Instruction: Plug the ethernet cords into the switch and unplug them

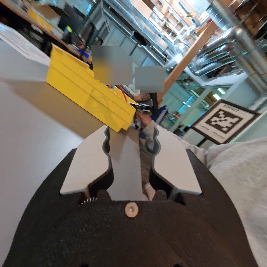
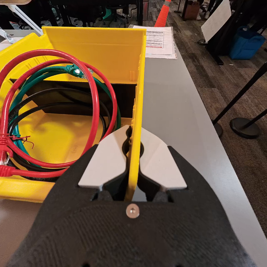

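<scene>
A yellow bin (image 2: 93,50) stands on a grey table (image 2: 173,115). It holds coiled ethernet cords: a red one (image 2: 94,101), a green one (image 2: 69,69) and a black one (image 2: 62,103). A flat black thing (image 2: 124,98) stands across the bin's inside; I cannot tell whether it is the switch. My right gripper (image 2: 135,130) is shut on the bin's right wall, one finger inside and one outside. My left gripper (image 1: 132,130) is open and empty, low over the table, pointing at the bin's end (image 1: 80,86). A hand (image 1: 143,119) shows at that end.
Papers (image 2: 159,41) lie on the table behind the bin. Off the table's right edge are an orange cone (image 2: 163,14), a blue bag (image 2: 245,43) and black stanchion bases (image 2: 245,127). A framed marker sign (image 1: 224,121) and a grey sleeve (image 1: 238,173) are on the left gripper's right.
</scene>
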`<state>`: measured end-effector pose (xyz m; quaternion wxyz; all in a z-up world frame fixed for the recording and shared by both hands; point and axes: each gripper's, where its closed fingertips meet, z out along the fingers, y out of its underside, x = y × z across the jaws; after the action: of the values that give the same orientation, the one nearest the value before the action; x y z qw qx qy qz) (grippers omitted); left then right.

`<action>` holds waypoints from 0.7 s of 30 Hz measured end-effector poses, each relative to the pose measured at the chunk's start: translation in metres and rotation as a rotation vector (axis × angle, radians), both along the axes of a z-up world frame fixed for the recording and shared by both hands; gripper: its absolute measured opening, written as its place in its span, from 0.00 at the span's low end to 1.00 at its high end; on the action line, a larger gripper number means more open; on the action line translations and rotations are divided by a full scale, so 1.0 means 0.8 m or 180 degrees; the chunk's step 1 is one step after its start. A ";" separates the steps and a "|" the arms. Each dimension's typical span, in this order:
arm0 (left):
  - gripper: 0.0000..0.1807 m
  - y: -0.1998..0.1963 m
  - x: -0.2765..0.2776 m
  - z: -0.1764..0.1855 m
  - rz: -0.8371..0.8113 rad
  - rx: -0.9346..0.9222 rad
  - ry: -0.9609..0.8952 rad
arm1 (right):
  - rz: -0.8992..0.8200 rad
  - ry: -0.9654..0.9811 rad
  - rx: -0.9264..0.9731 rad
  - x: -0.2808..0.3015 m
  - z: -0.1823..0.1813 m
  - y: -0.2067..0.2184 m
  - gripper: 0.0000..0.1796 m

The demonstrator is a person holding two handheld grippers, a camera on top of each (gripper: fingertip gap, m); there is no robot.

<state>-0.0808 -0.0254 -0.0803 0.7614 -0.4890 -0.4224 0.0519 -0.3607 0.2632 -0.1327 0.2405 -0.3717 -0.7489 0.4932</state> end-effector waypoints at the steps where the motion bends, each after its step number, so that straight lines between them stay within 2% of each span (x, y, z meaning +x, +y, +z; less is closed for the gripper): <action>1: 0.31 -0.007 0.001 0.003 0.0143 -0.0152 0.0089 | -0.0001 0.0001 0.0001 0.000 0.000 0.000 0.03; 4: 0.29 -0.039 0.007 0.018 0.0594 -0.0779 0.0250 | -0.0006 0.0008 0.0008 0.000 0.000 0.000 0.03; 8: 0.31 -0.122 0.038 0.074 0.1533 -0.1195 0.0406 | -0.0012 0.0021 0.0023 0.000 0.000 0.000 0.03; 9: 0.36 -0.152 0.052 0.085 0.1920 -0.1293 0.0437 | -0.0011 0.0020 0.0022 0.000 0.000 0.000 0.03; 12: 0.63 -0.261 0.125 0.114 0.3523 -0.1778 0.0592 | -0.0009 0.0018 0.0019 0.000 0.000 0.000 0.03; 13: 0.67 -0.287 0.153 0.117 0.3916 -0.2015 0.0586 | -0.0009 0.0018 0.0019 0.000 0.000 0.000 0.03; 16: 0.70 -0.348 0.211 0.102 0.4521 -0.2710 0.0219 | -0.0007 0.0015 0.0015 0.001 0.000 0.000 0.03; 18: 0.71 -0.385 0.231 0.080 0.4670 -0.2756 -0.0119 | -0.0023 0.0004 -0.0004 0.005 0.001 -0.002 0.03; 21: 0.70 -0.425 0.235 0.027 0.4592 -0.2579 -0.0677 | -0.0006 -0.0096 -0.0142 0.019 0.005 -0.019 0.03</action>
<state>0.1075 -0.3657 -0.0591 0.2625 -0.3368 -0.6503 0.6284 -0.3452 0.2480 -0.1290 0.2213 -0.3850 -0.7409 0.5039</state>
